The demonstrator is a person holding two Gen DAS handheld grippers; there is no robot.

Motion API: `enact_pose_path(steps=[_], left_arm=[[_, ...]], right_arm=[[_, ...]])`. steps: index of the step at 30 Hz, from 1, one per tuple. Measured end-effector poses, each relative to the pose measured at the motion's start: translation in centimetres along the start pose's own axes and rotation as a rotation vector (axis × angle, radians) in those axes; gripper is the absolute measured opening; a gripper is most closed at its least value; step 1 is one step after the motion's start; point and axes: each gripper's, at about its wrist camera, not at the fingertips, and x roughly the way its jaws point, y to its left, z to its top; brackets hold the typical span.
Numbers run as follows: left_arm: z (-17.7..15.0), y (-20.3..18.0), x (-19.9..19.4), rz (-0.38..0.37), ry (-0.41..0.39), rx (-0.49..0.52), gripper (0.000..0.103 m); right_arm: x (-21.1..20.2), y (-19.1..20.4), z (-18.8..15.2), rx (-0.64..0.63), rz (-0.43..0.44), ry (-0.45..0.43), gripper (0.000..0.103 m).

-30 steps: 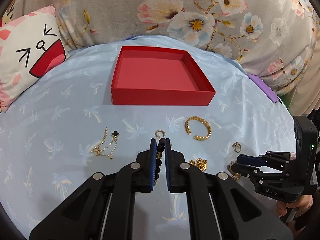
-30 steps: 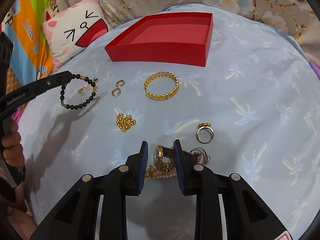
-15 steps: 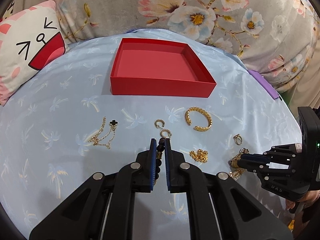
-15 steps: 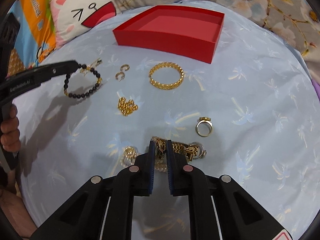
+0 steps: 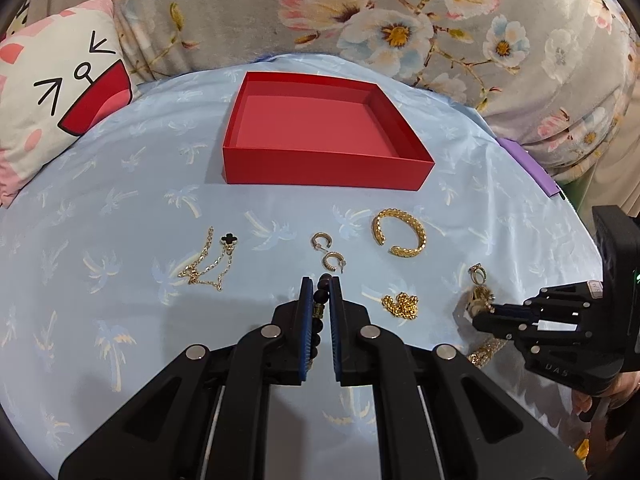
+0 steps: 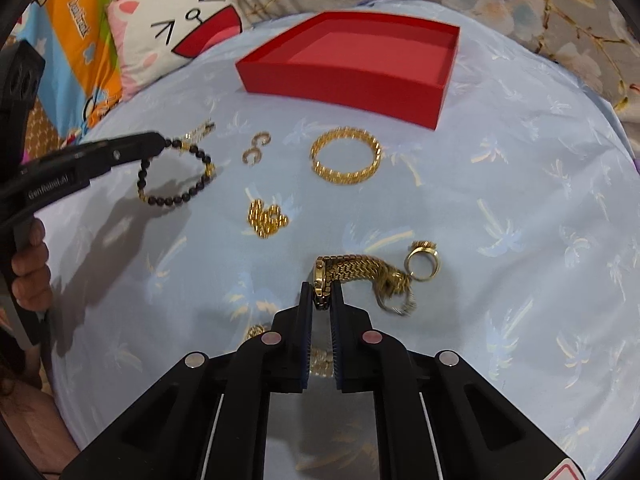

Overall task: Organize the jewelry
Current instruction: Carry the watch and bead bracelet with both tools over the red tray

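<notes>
between my left gripper [image 5: 320, 298] fingers sits the black bead bracelet [image 6: 176, 176], pinched tight with almost no gap; in the right wrist view its loop hangs from the tips just above the cloth. my right gripper [image 6: 321, 298] fingers are nearly together on the gold watch [image 6: 352, 270], clamped at its case, the mesh band trailing off to the right of the tips. they have just been closing onto it.

the surface under everything is a pale blue cloth [image 5: 120, 280] printed with faint palm trees, smooth with a few soft wrinkles. i can't tell what lies beneath it.

just ahead of the left fingers lie two small hoop earrings [image 5: 328, 250]. left of them is a thin gold chain with a black clover charm [image 5: 212, 260]. to the right of the fingers sits a bunched gold chain [image 5: 400, 306], and further ahead on that side an open gold cuff bangle [image 5: 400, 236]. a gold ring [image 6: 422, 260] lies just right of the watch band, close ahead of the right fingers.

well beyond all the jewelry stands the red box [image 5: 320, 168], open and shallow, with nothing inside.

behind the cloth rises grey fabric with large pink and white flowers [image 5: 380, 20]. off to the far left leans a white cartoon cat pillow [image 5: 52, 100], and beside it in the right wrist view a bright orange, blue and green printed fabric [image 6: 76, 40]. a purple edge [image 5: 532, 168] shows at the far right of the cloth.
</notes>
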Motion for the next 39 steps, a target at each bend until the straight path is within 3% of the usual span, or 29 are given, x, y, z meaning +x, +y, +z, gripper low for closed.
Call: enact_pose_path(steps=[9, 17, 23, 29, 35, 39], left_arm=[[3.3, -0.4, -1.4, -0.036, -0.048, 0.031, 0.007], [10.9, -1.0, -1.7, -0.041, -0.158, 0.1, 0.008], [17.7, -0.1, 3.5, -0.036, -0.167, 0.116, 0.007], [22.3, 1.7, 9.9, -0.014, -0.139, 0.094, 0.007], [24.7, 2.3, 14.7, 0.024, -0.109, 0.105, 0.008], [25.4, 2.5, 17.1, 0.045, -0.084, 0.094, 0.008]], right_arm=[[-3.6, -1.1, 4.5, 0.031, 0.017, -0.145, 0.008], [-5.0, -3.6, 12.7, 0.057, 0.011, -0.265, 0.008], [-2.3, -6.7, 19.9, 0.115, 0.011, -0.297, 0.008], [2.9, -10.2, 25.4, 0.19, 0.042, -0.282, 0.008], [7.6, -12.6, 28.3, 0.232, 0.075, -0.226, 0.008], [10.2, -13.9, 29.2, 0.253, 0.043, -0.182, 0.008]])
